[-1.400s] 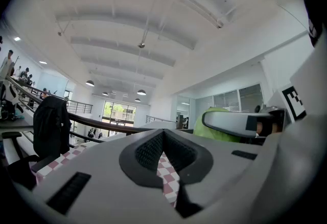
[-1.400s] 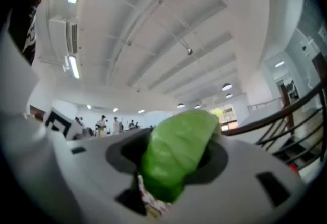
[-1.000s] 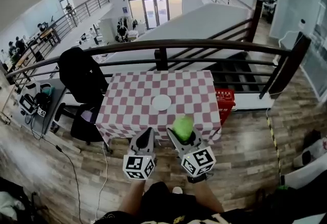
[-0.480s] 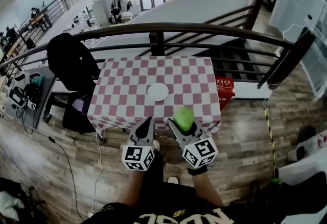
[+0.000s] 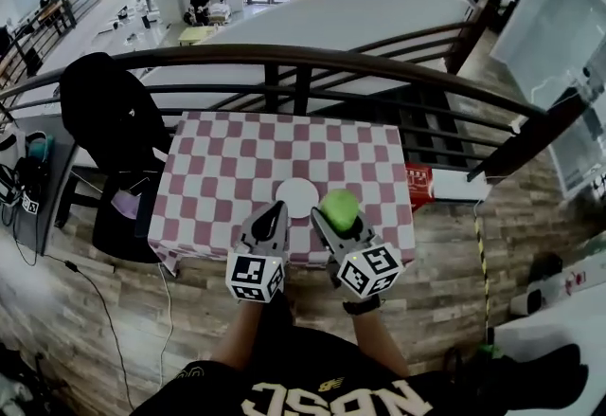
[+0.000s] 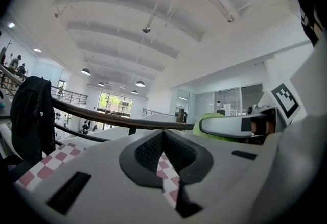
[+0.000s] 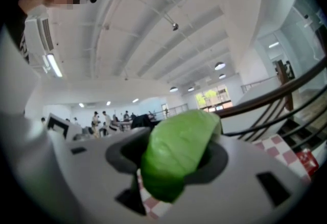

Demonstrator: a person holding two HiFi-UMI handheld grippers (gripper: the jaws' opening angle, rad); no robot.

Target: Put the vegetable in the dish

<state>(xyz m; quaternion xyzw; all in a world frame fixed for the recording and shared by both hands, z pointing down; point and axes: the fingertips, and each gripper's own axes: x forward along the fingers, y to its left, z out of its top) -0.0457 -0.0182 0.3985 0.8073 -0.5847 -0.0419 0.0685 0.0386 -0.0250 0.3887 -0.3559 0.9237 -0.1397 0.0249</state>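
A green leafy vegetable [image 5: 338,208] sits clamped in my right gripper [image 5: 331,215], held above the near edge of the checkered table [image 5: 218,172]. In the right gripper view the vegetable [image 7: 176,154] fills the space between the jaws. The white round dish [image 5: 296,197] lies on the table just left of the vegetable and ahead of my left gripper [image 5: 276,212], which is shut with nothing in it. The left gripper view shows its jaws [image 6: 162,152] closed together, with the vegetable [image 6: 217,125] and the right gripper off to the right.
The red-and-white checkered table stands against a dark metal railing [image 5: 284,59]. A black chair with a jacket [image 5: 104,120] is at the table's left end. A red crate [image 5: 419,185] sits on the floor at the right. Wooden floor lies around me.
I have come closer to the table. Both grippers now reach over its near edge, and the vegetable has come up beside the dish.
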